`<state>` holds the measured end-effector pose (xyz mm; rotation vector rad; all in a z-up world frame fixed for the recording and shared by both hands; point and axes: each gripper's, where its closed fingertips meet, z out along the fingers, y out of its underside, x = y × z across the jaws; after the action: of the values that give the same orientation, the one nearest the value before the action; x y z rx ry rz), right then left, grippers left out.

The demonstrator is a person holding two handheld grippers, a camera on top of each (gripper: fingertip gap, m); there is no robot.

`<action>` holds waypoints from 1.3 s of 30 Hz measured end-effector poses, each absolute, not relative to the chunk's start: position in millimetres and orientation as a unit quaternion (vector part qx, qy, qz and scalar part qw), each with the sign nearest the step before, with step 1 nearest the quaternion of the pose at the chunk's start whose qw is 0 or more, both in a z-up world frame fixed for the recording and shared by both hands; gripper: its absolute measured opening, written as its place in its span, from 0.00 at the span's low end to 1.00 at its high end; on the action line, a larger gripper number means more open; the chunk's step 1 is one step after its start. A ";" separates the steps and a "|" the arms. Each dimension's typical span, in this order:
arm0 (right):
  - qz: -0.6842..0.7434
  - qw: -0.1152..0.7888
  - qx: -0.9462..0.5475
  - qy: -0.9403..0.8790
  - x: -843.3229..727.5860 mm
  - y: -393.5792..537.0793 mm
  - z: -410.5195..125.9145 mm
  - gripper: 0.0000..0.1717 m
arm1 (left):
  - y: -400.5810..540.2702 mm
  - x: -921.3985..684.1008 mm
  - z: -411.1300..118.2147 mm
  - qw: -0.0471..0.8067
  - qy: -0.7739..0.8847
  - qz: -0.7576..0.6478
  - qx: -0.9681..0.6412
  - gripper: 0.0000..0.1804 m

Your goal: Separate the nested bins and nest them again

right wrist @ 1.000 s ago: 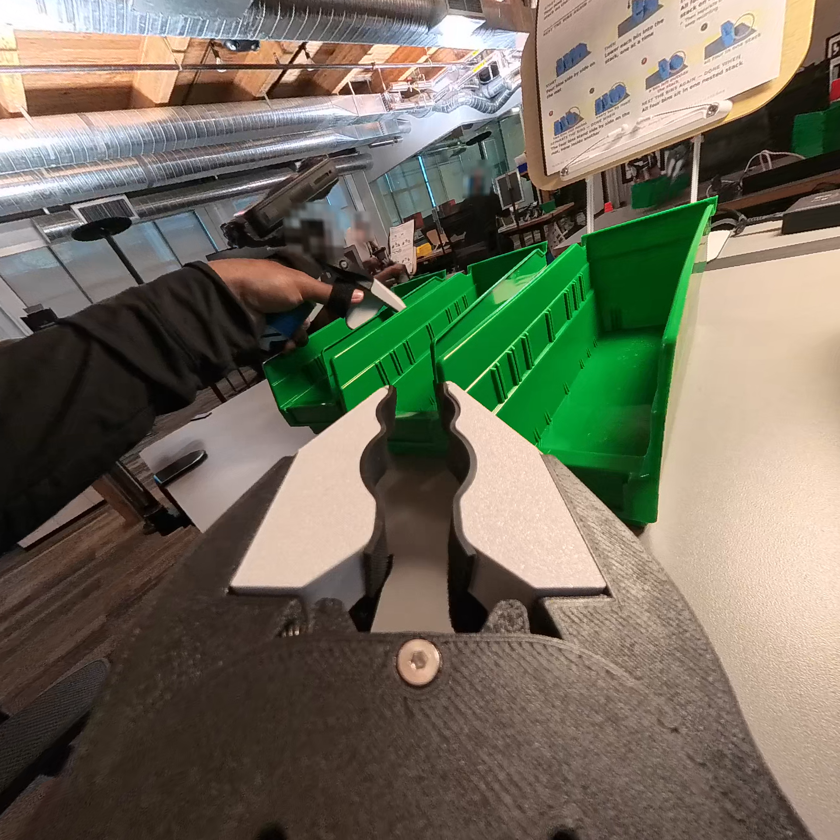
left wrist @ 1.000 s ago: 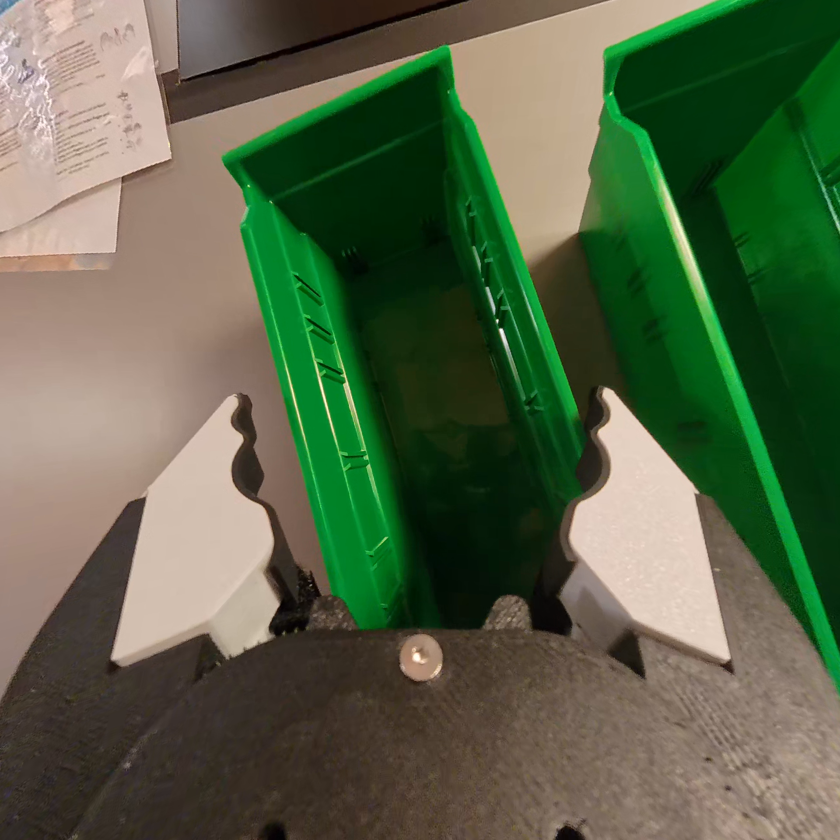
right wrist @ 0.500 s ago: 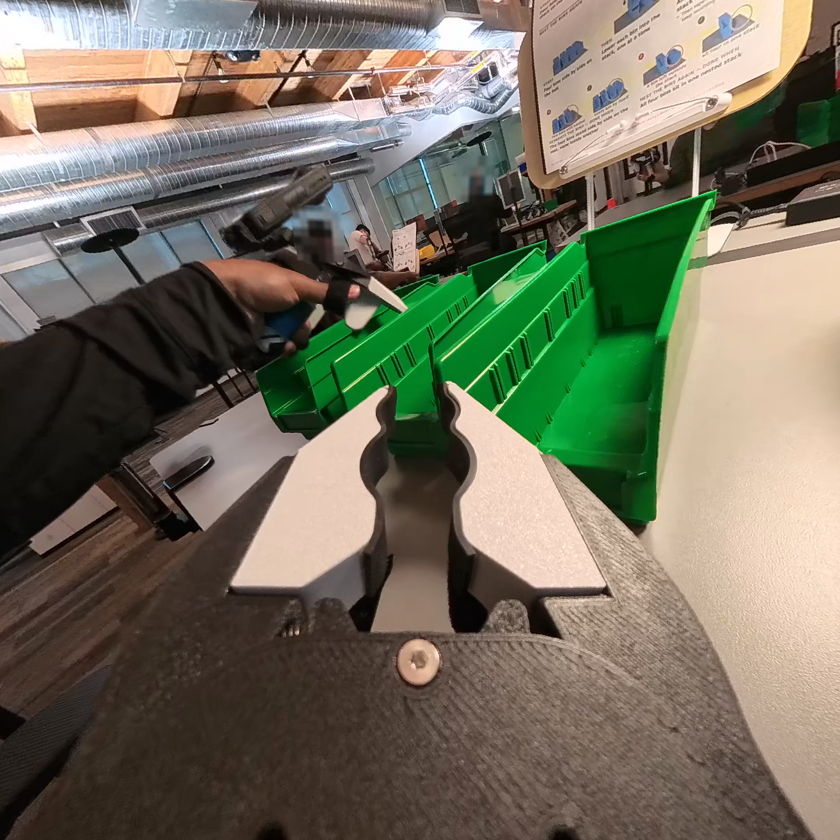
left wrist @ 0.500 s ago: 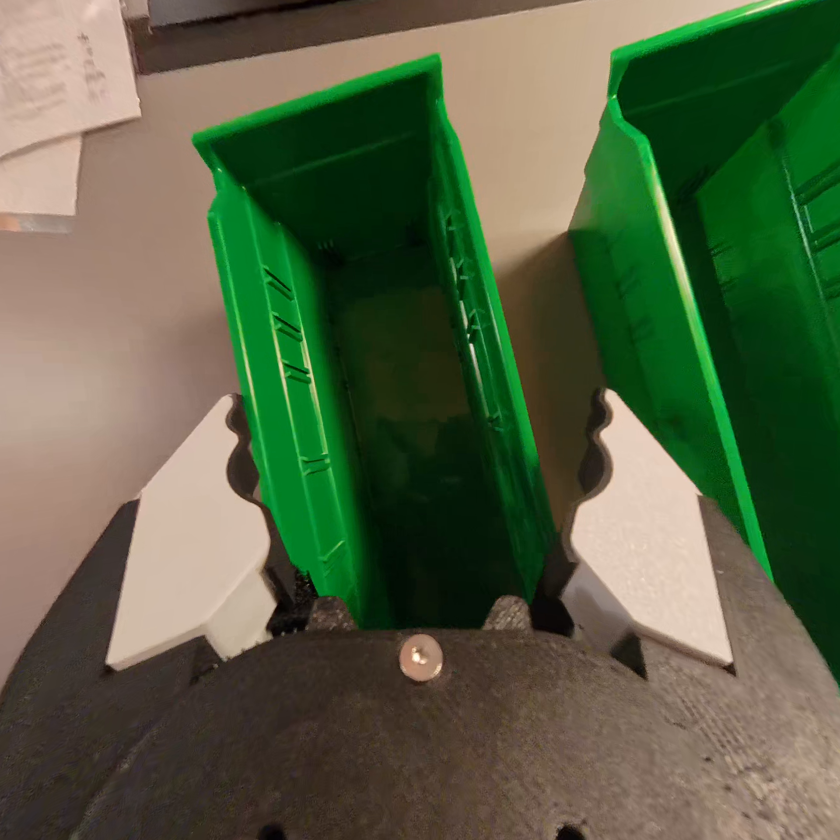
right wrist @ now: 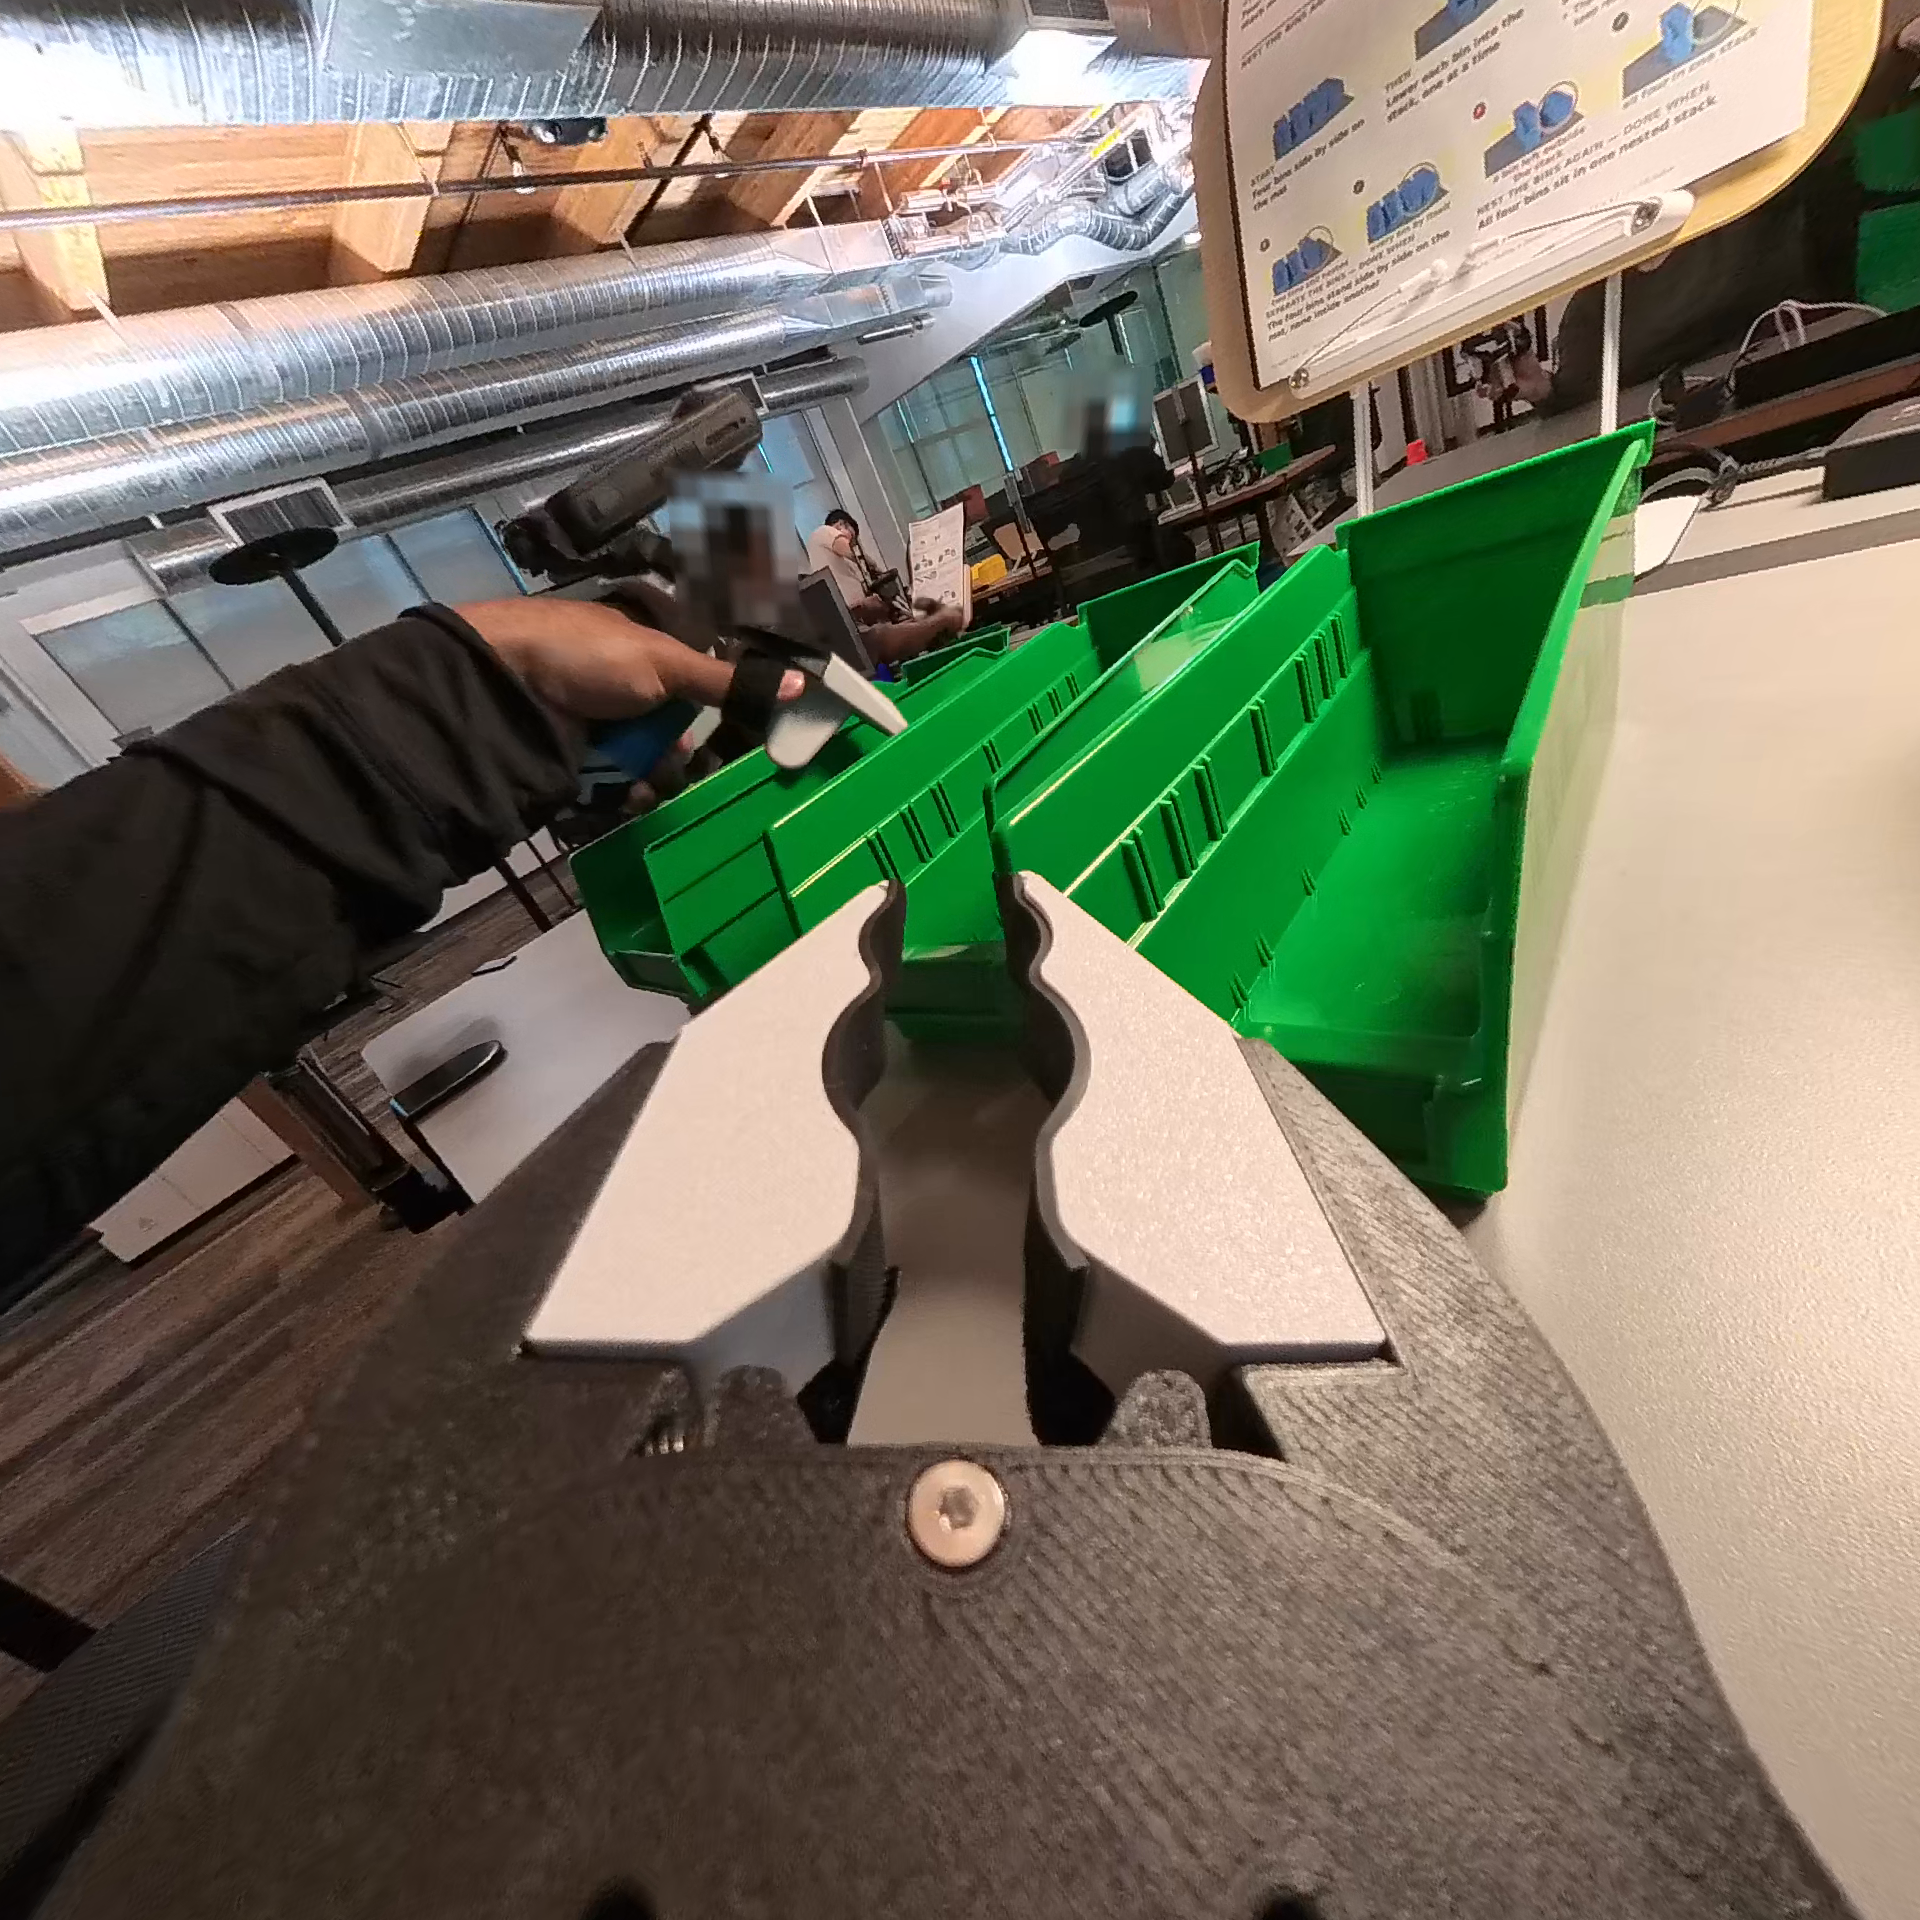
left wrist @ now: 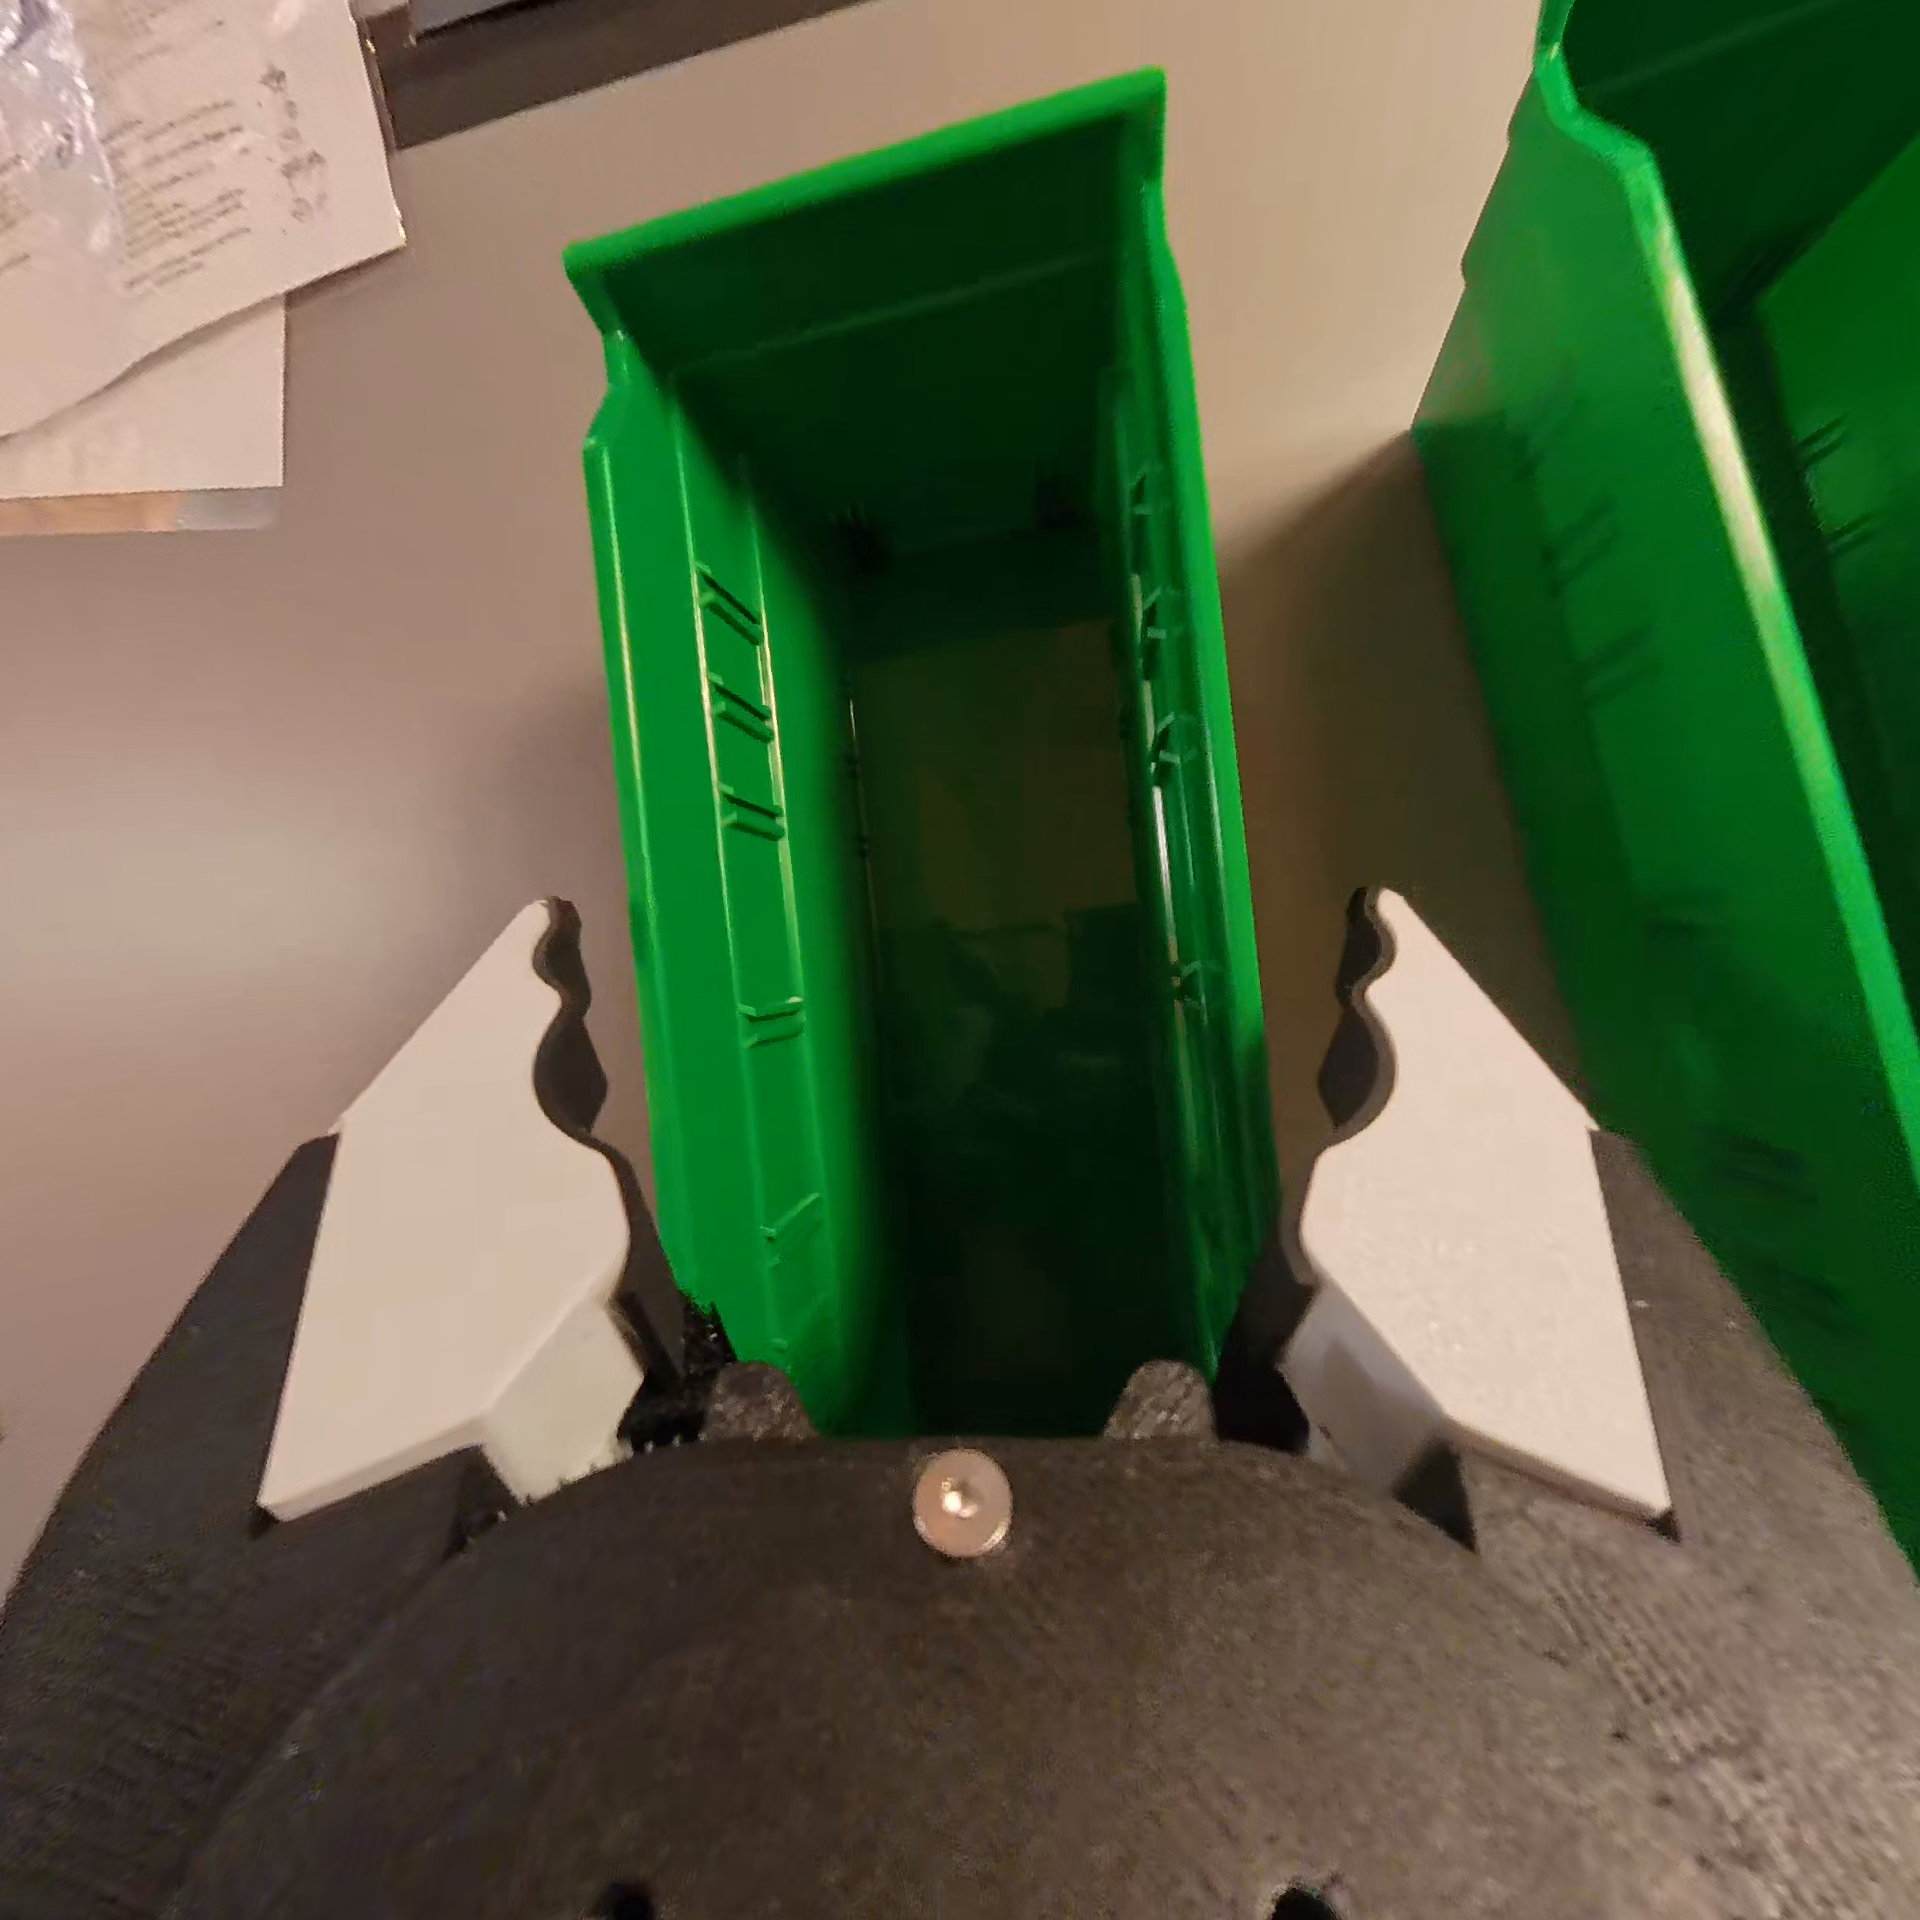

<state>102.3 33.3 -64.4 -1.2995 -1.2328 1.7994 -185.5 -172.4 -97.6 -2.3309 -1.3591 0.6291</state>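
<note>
Since a second ago the narrow green bin (left wrist: 935,831) has slid toward 12 o'clock between the left gripper's (left wrist: 961,925) wide-spread fingers, which straddle its near end with a visible gap on both sides, so nothing is gripped. A second green bin (left wrist: 1662,623) stands at 3 o'clock, apart from it.

In the right wrist view the right gripper (right wrist: 956,904) hangs with its fingers a narrow slot apart and nothing between them, short of the row of bins (right wrist: 1351,883) lying side by side.

Judging by the thin moulded walls, these bins should be light, stiff and rather slick; a side wall near the rim, or the low front lip, looks the best hold.

The surface (left wrist: 260,779) is pale grey and matte, with papers (left wrist: 156,260) at 10 o'clock. Beyond it, an open workshop has exposed ducts (right wrist: 468,332) and an instruction board (right wrist: 1507,156).
</note>
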 end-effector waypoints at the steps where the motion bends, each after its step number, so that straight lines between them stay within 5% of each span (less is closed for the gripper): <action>1: 0.677 0.297 -0.489 -0.463 102.4 33.4 -64.4 0.11 | -173.6 -183.1 -100.4 0.180 -0.480 0.218 -0.831 0.77; 9: 0.677 0.298 -0.487 -0.465 102.9 32.4 -64.2 0.11 | -196.5 -176.9 -112.8 0.121 -0.452 0.244 -0.850 0.72; 32: 0.678 0.293 -0.485 -0.469 103.0 30.8 -64.8 0.11 | -212.4 -151.5 -107.3 0.146 -0.380 0.137 -0.903 0.77; 39: 0.680 0.289 -0.485 -0.468 103.2 30.9 -64.8 0.11 | -212.6 -155.8 -112.9 0.164 -0.351 0.150 -0.910 0.70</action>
<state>103.2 30.9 -64.8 -1.2942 -1.2490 1.8142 -155.8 -212.6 -112.9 -2.5936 -1.0013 0.4274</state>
